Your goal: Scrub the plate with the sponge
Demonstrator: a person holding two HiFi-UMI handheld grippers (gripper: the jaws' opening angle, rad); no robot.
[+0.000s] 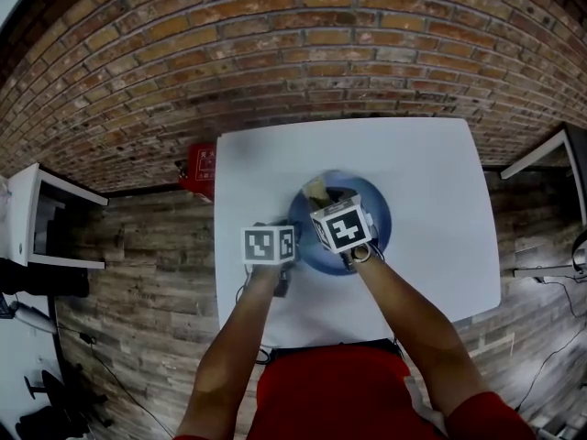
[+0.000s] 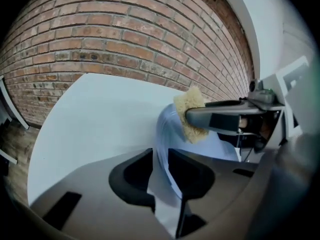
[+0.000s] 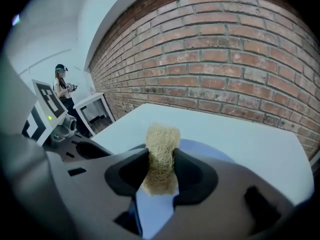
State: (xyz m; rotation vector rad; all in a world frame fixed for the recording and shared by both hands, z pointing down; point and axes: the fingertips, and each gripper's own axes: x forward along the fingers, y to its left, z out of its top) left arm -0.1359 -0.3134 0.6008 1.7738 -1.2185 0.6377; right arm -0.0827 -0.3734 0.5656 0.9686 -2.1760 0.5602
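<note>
So the sponge (image 3: 162, 139) is standing on end in the right tool (image 3: 161, 156). Its long axis runs along the jaws, which are squeezed in on its lower half. The ragged top pokes out past the tips toward the brick wall (image 1: 275, 44). In the head view it sits over the far-left part of the blue plate (image 1: 378, 207). The left gripper view shows its free end down against the plate's surface, but I honestly can't tell if it's actually touching.

The left tool (image 2: 160, 153) is on the plate's left rim. The thin edge runs straight between its jaws, and they look pinched onto it at the tips.

Both forearms come up from the bottom of the head view and angle in toward each other. Both tools are tipped down and forward. The left one is just beside the plate's left edge, and the right one is over the middle of the plate, so the two marker cubes end up close together.

The plate is roughly mid-counter (image 1: 431, 181), a bit toward the near side. White surface shows all around it, widest to the right and toward the far edge, which runs along the wall. There's a red object (image 1: 200, 168) just off the counter's left edge, down by the wood floor (image 1: 147, 246).
</note>
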